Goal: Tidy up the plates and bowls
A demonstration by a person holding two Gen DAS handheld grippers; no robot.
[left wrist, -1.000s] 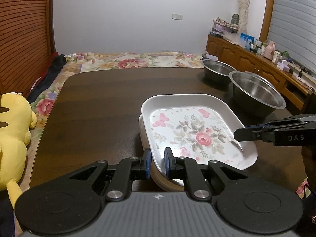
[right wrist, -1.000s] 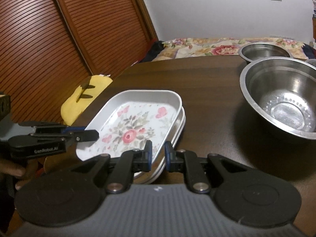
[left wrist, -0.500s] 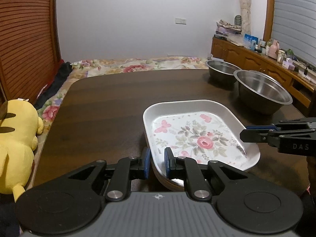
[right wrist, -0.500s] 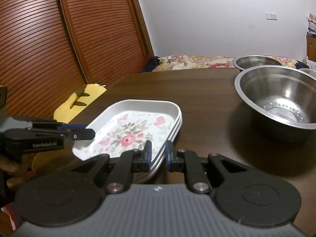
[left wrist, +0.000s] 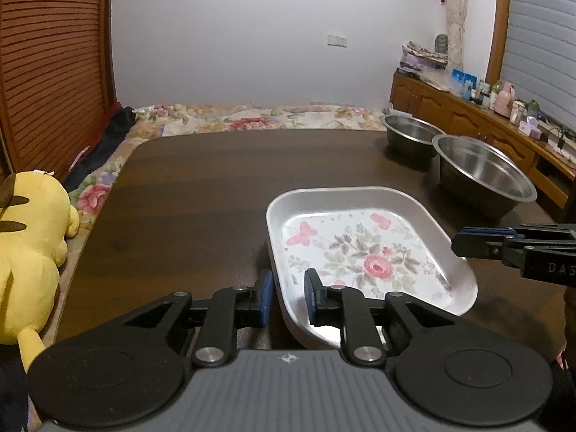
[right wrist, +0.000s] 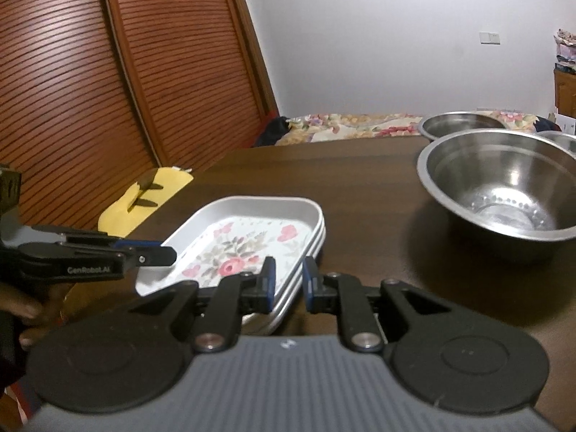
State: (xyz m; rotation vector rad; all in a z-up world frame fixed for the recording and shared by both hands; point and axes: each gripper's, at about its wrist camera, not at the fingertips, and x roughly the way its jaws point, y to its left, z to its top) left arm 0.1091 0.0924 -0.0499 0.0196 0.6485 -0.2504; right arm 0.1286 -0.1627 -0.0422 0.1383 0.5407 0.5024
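Observation:
A stack of white rectangular plates with a rose and butterfly print [left wrist: 360, 252] sits near the front of the dark wooden table [left wrist: 216, 187]. My left gripper [left wrist: 288, 298] is shut on the stack's near left corner, one finger inside the rim and one outside. My right gripper [right wrist: 288, 284] clamps the opposite rim of the same plates [right wrist: 244, 241] in the same way. Each gripper shows side-on in the other's view: the right gripper [left wrist: 457, 244] and the left gripper [right wrist: 171, 255]. A large steel bowl [right wrist: 504, 194] stands to the right and a smaller steel bowl [right wrist: 457, 124] behind it.
A yellow plush toy [left wrist: 28, 252] lies off the table's left edge. A wooden sideboard [left wrist: 468, 118] with bottles runs along the right wall, and a bed with a floral cover [left wrist: 252, 118] lies beyond the table. A hand [right wrist: 21, 309] holds the left gripper above a tan round edge [right wrist: 72, 298].
Both cameras have dropped lower and now look along the table more flatly. The plate stack has kept its place between both pairs of fingers. The tan disc under the plates no longer shows in the left view.

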